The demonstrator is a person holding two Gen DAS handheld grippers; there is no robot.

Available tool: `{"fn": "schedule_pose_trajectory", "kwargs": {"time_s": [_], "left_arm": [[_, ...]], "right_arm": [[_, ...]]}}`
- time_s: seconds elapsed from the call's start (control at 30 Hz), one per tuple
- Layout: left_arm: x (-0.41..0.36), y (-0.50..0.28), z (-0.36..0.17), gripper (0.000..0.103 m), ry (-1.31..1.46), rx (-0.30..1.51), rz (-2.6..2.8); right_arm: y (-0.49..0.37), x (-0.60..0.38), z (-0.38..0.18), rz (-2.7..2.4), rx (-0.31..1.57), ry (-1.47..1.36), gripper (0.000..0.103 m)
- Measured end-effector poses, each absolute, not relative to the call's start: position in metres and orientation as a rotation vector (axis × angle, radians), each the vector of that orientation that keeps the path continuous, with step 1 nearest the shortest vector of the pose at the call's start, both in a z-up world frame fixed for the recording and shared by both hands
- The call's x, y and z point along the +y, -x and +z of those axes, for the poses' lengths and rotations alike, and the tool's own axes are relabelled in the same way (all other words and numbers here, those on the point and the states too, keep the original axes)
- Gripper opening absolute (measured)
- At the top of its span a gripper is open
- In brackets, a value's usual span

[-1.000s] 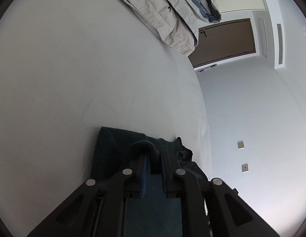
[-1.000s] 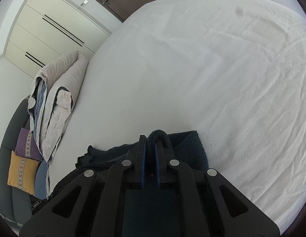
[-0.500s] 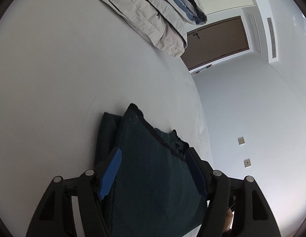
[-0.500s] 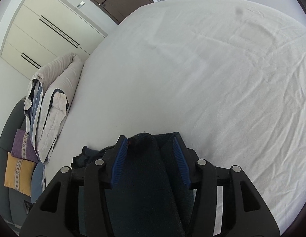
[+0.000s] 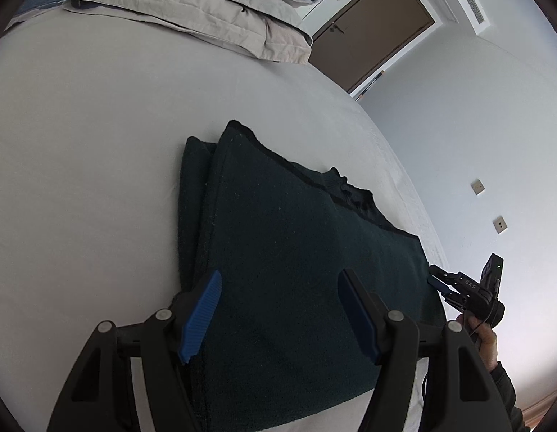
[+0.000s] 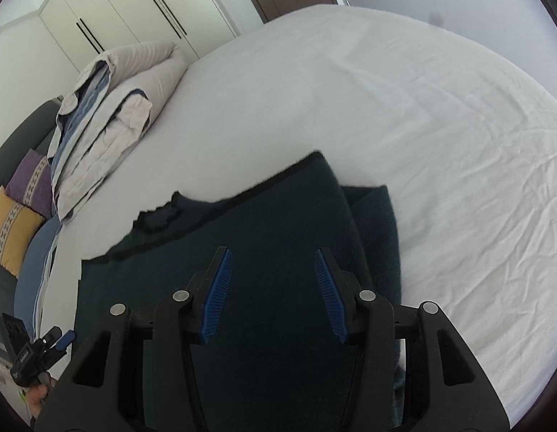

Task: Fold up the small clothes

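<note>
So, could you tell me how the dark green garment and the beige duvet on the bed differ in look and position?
The dark green garment is dark and plain; the beige duvet is pale with blue lining showing. The garment lies flat in thin layers near both grippers; the duvet is a bulky, puffy pile at the far edge of the bed, by the wardrobe. Both are folded and rest on the white sheet.

A home bedroom.
A wide bed (image 6: 404,82) in a white sheet fills both views; a folded duvet (image 6: 113,108) and cushions (image 6: 16,212) lie at left, with wardrobe doors (image 6: 134,10) upper left and a brown door (image 5: 372,28) at top.
</note>
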State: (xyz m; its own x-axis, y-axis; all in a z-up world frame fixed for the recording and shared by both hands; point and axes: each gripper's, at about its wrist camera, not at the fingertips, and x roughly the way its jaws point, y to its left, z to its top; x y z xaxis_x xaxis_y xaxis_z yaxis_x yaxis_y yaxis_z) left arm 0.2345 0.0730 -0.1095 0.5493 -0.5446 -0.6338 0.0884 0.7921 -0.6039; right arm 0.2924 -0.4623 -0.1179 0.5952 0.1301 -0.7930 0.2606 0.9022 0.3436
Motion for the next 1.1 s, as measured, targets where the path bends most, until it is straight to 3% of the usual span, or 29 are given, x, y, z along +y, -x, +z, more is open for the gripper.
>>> {"fn": "schedule_pose_trajectory", "kwargs": {"time_s": [0.13,0.37,0.83,0.97,1.1], "left_arm": [[0.08,-0.232,-0.115,0.064,0.578,0.925,-0.404],[0.079,-0.217,-0.1,0.064,0.564,0.886,-0.386],[0.071,-0.182,-0.107,0.061,0.451,0.905,-0.355],[0.068,-0.182,-0.112,0.05,0.437,0.917,-0.353],[0.07,-0.185,-0.119,0.033,0.428,0.932,-0.334]], "right_arm": [[-0.277,-0.47,-0.131,-0.072,0.882,-0.458,0.043],[-0.225,-0.473,-0.09,-0.101,0.779,-0.437,0.045],[-0.167,-0.472,-0.113,-0.176,0.889,-0.322,0.044],[-0.164,-0.473,-0.118,-0.191,0.897,-0.302,0.014],[-0.16,-0.477,-0.119,-0.181,0.897,-0.305,0.005]]}}
